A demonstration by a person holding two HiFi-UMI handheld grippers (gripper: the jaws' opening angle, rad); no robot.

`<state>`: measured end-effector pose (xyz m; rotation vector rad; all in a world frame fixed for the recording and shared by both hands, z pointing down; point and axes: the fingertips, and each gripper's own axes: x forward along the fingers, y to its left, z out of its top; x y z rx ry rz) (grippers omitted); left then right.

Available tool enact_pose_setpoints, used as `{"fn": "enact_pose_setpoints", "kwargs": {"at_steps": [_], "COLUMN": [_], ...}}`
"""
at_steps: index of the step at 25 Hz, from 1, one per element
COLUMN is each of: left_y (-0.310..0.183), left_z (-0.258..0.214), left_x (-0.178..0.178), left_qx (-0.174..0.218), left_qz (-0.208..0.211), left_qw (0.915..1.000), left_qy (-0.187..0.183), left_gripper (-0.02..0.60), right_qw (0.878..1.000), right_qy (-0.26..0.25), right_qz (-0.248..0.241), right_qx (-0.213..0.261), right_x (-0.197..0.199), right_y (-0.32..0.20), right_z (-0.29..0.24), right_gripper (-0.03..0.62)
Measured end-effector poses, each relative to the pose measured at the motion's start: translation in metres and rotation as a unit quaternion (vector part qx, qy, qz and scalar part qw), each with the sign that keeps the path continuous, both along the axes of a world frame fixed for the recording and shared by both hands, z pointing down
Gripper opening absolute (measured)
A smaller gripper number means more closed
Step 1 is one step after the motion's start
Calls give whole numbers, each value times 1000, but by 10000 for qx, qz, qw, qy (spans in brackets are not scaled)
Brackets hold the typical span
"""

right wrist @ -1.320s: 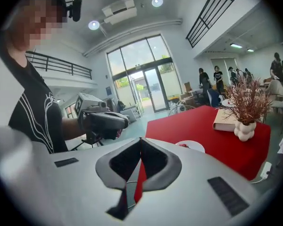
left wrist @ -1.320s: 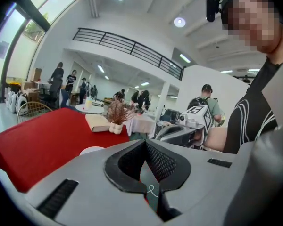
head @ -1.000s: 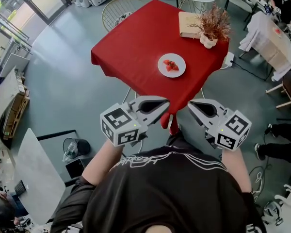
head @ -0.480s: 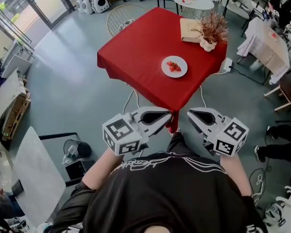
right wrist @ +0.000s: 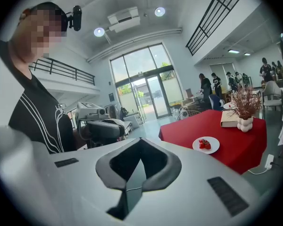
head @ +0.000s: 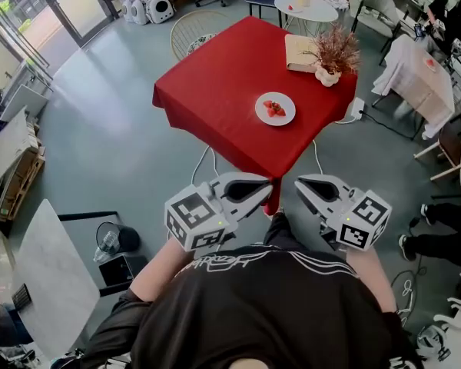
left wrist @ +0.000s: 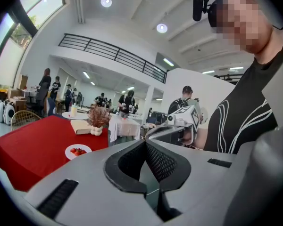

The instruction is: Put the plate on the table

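Head view: both grippers closed on nothing, plate on the red table

We see the left gripper (head: 267, 183) at the lower centre of the frame, just above our black shirt (head: 269, 306), with its jaws pressed together and nothing between them; the left gripper view shows the pads meeting. The right gripper (head: 300, 181) sits just beside it to the right, jaws likewise together and empty. Neither touches anything. The plate (head: 263, 117) lies well apart from both, in the upper middle of the frame, on the red table (head: 215, 83), with red fruit pieces (head: 274, 108) on it. Up and right of the plate are a book (head: 298, 52) and a vase of dried plants (head: 334, 56)
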<state>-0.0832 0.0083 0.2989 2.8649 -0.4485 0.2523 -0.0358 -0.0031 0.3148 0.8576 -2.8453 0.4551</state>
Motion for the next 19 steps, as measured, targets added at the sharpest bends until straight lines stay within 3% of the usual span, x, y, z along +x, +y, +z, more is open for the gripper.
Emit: {"fn": "enact_pose_setpoints", "kwargs": {"at_steps": [19], "left_y": [6], "left_z": [10], "left_x": [7], "left_qx": [-341], "left_qz": [-13], "left_qw": [9993], "left_qy": [157], "left_gripper": [8], "right_qw": [9998], "right_qy": [-136], "right_qz": [135], "right_qx": [-65], "right_x": [10], "right_y": [11], "right_z": [6], "right_gripper": [6]}}
